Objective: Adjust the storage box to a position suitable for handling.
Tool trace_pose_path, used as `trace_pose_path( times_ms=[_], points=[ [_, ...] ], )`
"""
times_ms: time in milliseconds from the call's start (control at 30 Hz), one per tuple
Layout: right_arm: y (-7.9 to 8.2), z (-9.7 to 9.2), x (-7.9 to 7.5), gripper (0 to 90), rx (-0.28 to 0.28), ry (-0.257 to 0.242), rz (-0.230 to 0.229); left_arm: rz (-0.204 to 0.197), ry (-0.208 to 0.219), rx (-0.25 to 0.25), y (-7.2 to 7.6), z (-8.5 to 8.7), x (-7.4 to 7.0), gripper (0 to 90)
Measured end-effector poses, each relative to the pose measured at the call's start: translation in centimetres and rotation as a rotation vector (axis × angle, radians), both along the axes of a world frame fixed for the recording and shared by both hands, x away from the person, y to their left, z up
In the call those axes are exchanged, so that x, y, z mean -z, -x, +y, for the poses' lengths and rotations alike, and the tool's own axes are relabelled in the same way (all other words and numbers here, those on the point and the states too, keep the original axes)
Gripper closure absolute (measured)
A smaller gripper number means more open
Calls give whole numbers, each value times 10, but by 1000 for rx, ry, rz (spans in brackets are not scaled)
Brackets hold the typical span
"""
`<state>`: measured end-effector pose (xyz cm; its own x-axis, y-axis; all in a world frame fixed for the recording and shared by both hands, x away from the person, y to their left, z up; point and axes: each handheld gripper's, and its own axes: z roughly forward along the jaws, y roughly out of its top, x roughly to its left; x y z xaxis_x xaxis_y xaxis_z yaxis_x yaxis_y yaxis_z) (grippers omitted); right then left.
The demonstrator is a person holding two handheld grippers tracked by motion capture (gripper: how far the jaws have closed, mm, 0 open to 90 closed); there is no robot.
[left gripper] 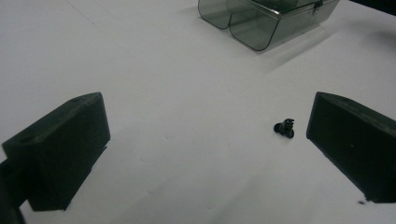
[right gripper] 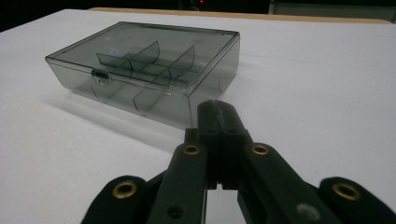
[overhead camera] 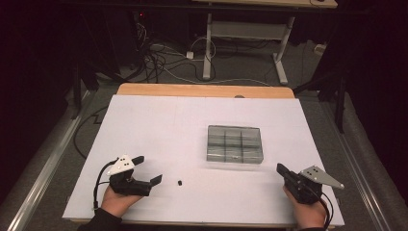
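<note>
**Small screw between open left jaws, box closed**

We see the white table [overhead camera: 159, 120] carrying a smoky clear compartment box [overhead camera: 235, 144], lid shut, its long axis running across the table. Our left gripper [overhead camera: 148, 169] rests with its jaws wide apart and holding nothing; our right gripper [overhead camera: 280, 169] has its jaws pressed together, empty, aimed toward the box. The tiny black screw [left gripper: 284, 128] lies on the table just beside the left gripper's right-hand jaw; which way it points we cannot tell

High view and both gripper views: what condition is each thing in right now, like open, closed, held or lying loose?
Clear box: lid closed, latch fastened, compartments look empty.
Small black screw: lying loose on the table, untouched.
Left gripper: jaws wide open, holding nothing.
Right gripper: jaws shut together, holding nothing.
</note>
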<state>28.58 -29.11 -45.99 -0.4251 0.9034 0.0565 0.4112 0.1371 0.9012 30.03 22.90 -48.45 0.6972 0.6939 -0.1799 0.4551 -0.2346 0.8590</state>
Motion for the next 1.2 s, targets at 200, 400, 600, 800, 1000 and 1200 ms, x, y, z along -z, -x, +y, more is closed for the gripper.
trace_pose_path(
  times_ms=[200,400,600,800,1000,1200],
  points=[
    [-7,5,-1,900,-1,-10,-2,-38,-23,11,3,-3,0,33],
    [-30,12,-1,900,14,14,14,9,14,2,3,0,2,9],
    [-50,11,-1,900,27,1,11,-6,37,6,3,0,2,9],
    [-69,9,1,900,49,3,5,17,82,29,4,-1,0,7],
    [-86,10,3,900,66,-2,29,-12,58,37,2,-8,-2,7],
    [-107,12,4,900,84,6,48,7,9,30,-7,-14,2,5]
  ],
)
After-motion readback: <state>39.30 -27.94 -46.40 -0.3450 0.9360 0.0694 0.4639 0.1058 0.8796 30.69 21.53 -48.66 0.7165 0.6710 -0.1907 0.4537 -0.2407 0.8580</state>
